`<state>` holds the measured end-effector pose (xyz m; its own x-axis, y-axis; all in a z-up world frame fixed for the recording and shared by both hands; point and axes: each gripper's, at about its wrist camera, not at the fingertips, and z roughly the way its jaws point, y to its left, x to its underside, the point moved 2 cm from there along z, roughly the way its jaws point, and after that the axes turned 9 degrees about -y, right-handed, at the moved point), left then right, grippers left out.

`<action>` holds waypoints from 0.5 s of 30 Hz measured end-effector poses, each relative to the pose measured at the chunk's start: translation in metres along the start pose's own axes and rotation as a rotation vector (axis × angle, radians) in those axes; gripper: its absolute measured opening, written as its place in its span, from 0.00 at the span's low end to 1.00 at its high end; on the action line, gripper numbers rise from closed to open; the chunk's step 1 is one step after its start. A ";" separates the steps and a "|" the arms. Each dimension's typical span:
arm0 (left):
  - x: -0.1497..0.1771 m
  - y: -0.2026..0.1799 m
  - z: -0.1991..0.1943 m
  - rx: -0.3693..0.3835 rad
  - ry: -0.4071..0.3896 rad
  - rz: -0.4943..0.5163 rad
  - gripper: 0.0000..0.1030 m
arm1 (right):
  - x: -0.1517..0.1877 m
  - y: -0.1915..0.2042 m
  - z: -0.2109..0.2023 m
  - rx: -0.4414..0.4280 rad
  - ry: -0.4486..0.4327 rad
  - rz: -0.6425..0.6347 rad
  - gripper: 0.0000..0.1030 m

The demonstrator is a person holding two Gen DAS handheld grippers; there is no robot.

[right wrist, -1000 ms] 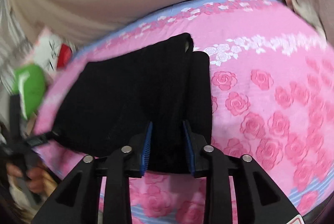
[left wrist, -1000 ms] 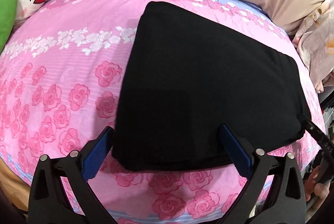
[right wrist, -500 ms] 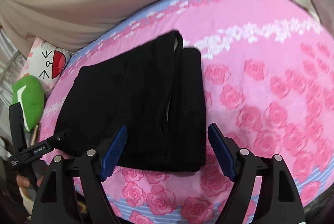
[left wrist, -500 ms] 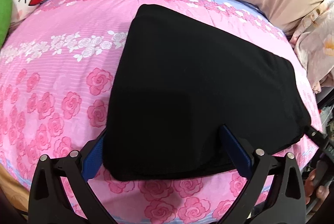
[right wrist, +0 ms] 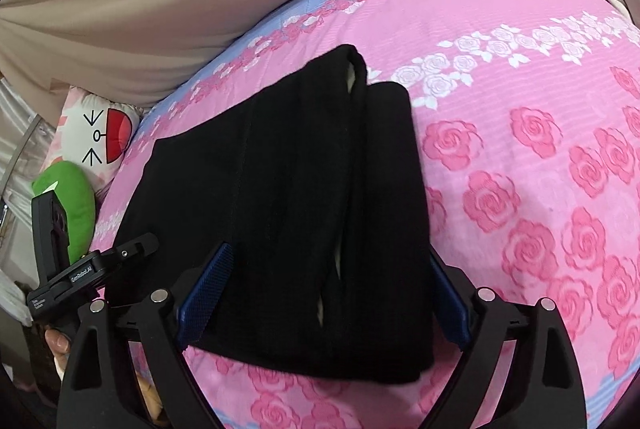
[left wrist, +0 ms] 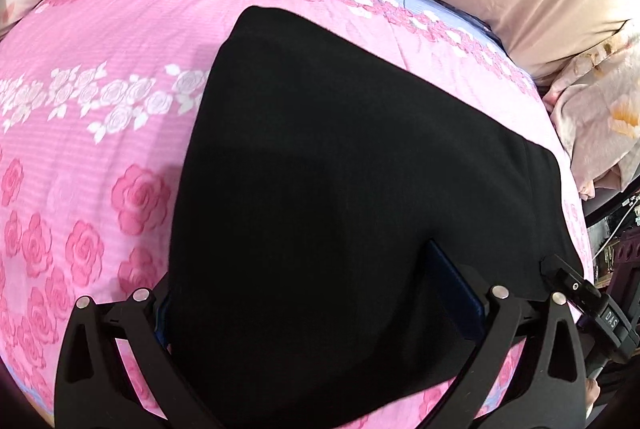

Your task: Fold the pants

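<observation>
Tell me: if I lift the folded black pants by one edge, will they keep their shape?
Probably not. The black pants are soft cloth in loose stacked layers, so they would likely droop and unfold. Pushed across the pink bedsheet, the layers may bunch up.

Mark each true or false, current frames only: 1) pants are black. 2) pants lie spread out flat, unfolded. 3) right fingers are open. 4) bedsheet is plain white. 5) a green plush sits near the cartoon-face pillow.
1) True: the pants are black.
2) False: they lie folded in layers on the bedsheet.
3) True: the right gripper has its fingers apart, straddling the pants' near edge.
4) False: it is pink with a rose print.
5) True: the green plush lies just below the cartoon-face pillow in the right wrist view.
</observation>
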<state>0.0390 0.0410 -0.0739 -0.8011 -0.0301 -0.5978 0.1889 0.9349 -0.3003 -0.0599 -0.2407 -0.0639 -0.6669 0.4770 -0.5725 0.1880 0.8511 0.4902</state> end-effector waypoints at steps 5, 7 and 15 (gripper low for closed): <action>-0.003 0.001 -0.004 0.035 -0.016 -0.035 0.75 | -0.003 0.005 0.004 -0.024 -0.022 -0.010 0.63; -0.004 0.004 -0.016 0.057 -0.028 -0.054 0.54 | -0.007 0.005 -0.004 -0.042 -0.042 -0.006 0.44; -0.002 0.023 -0.062 0.166 -0.023 -0.110 0.21 | -0.009 0.022 -0.044 -0.152 -0.053 -0.041 0.37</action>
<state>0.0093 0.0845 -0.0333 -0.8094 -0.1385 -0.5707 0.1936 0.8546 -0.4819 -0.0818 -0.2363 -0.0187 -0.6320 0.4570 -0.6259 0.0475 0.8290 0.5573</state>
